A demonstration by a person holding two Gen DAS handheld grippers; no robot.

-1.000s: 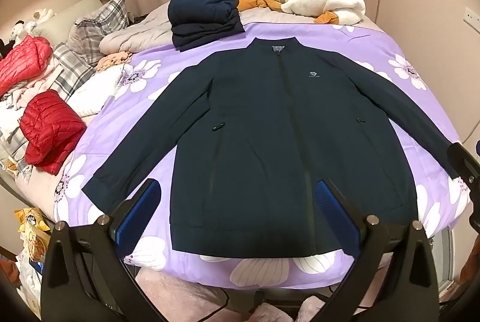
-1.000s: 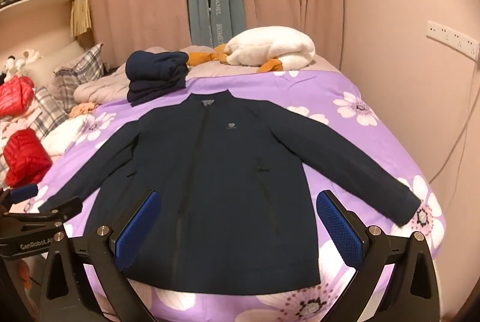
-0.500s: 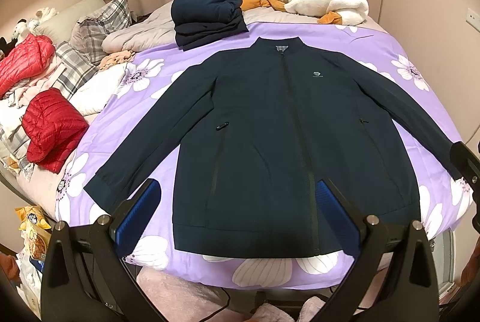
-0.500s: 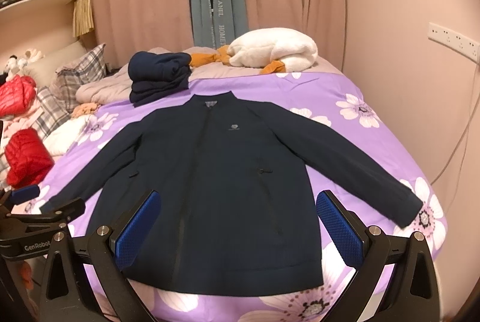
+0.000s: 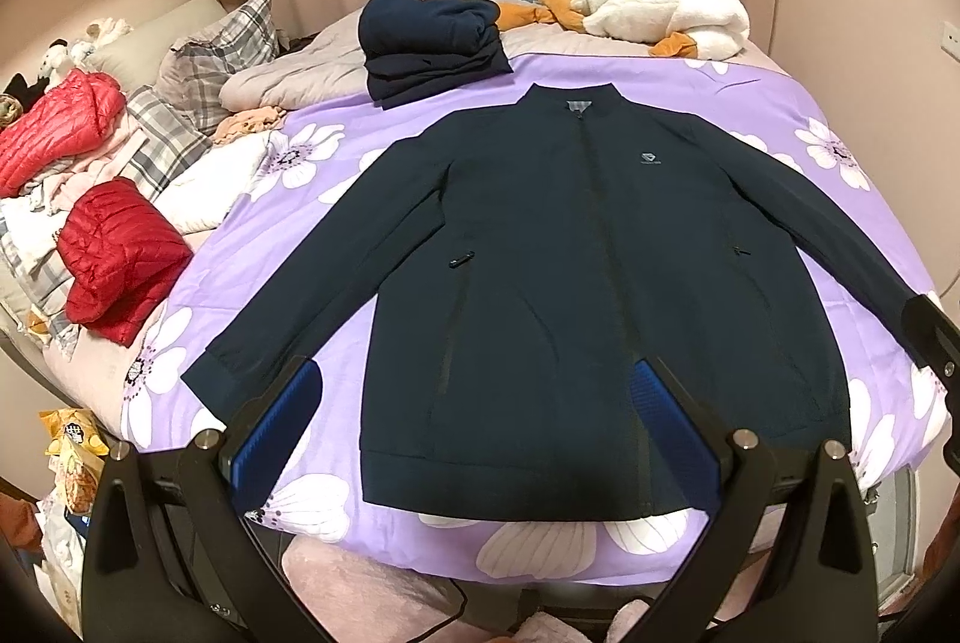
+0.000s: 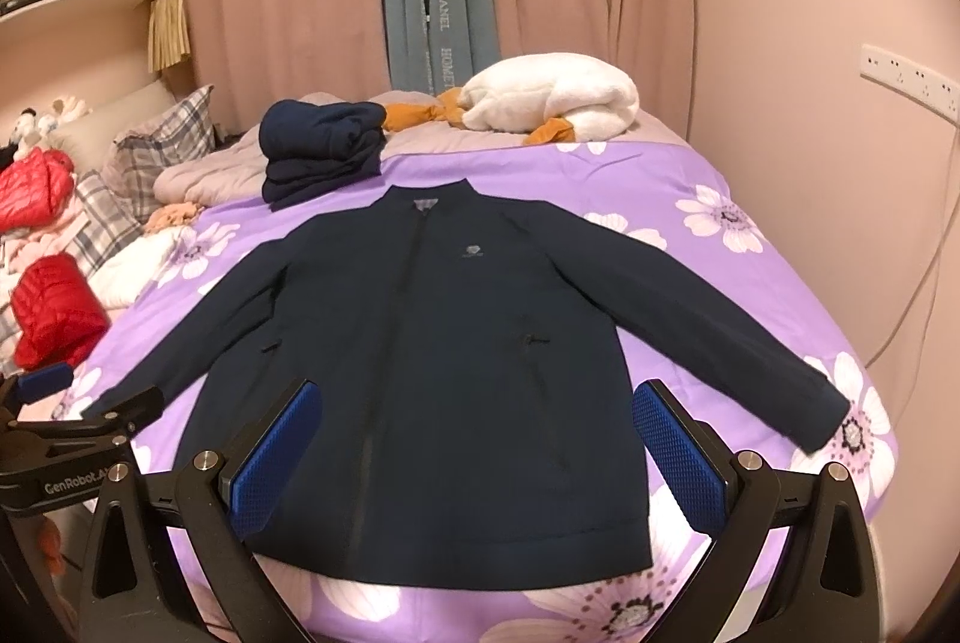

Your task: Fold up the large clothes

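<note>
Now: jacket (image 5: 576,283) flat on bed (image 5: 750,103), front up, sleeves out. Left gripper (image 5: 474,421), right gripper (image 6: 474,439) above hem, jaws spread, empty. Fabric looks light, limp, maybe slick. Pinch cuff or shoulder seam.

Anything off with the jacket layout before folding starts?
Nothing stands out. The navy jacket lies flat, zipped, front up, sleeves spread on the purple bedspread. Left gripper and right gripper are open, above its hem.

purple floral bedspread (image 5: 774,103), pink curtains (image 6: 300,13), plaid pillow (image 5: 222,49), wall socket strip (image 6: 909,76)
</note>
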